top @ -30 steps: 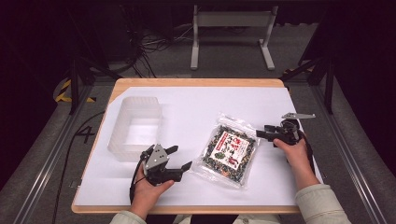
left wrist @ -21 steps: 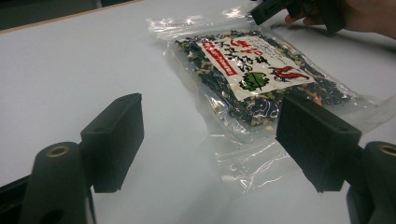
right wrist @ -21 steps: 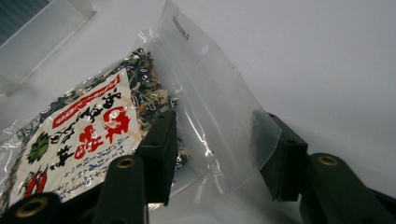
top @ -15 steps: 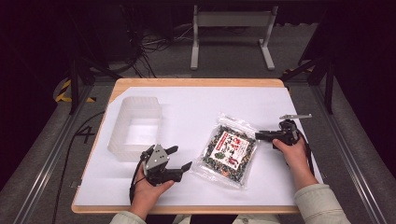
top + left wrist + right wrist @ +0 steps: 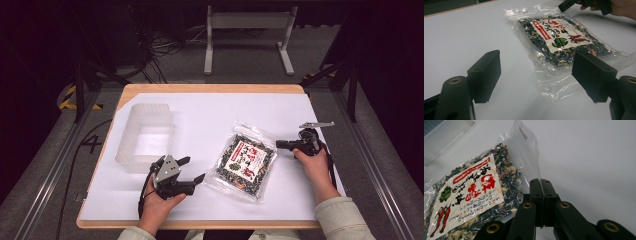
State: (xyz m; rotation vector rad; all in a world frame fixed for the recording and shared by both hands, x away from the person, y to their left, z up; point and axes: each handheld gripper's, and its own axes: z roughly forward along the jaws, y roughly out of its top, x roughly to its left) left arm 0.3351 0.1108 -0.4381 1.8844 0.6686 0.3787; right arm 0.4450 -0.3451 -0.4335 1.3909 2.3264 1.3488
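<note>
clear plastic makes this grasp a delicate one. the packet (image 5: pixel 245 161) of dark dried flakes lies flat on the white-covered desk (image 5: pixel 300 107), between the two hands, with its red-and-white label facing up. the right gripper (image 5: pixel 280 144) sits at the packet's right edge, and its fingers (image 5: pixel 541 195) have just been closing; in the right gripper view they now stand pressed together with no gap. whether the thin film edge is pinched between them or lies just beside them, i cannot tell from these views.

the left gripper (image 5: pixel 192 169) rests near the packet's lower left corner, fingers (image 5: pixel 485 72) spread wide and nothing between them, the crinkled empty margin of the bag just ahead.

to do the step well, i would judge that the grip should take the flat sealed margin, not the bulging middle, since the film is slick and the filling shifts. a small test lift would tell whether the edge is truly caught. if it is not, reopen and slide the lower finger under the margin. the translucent tub (image 5: pixel 145 136) stands well apart at the left, likely the destination.
</note>
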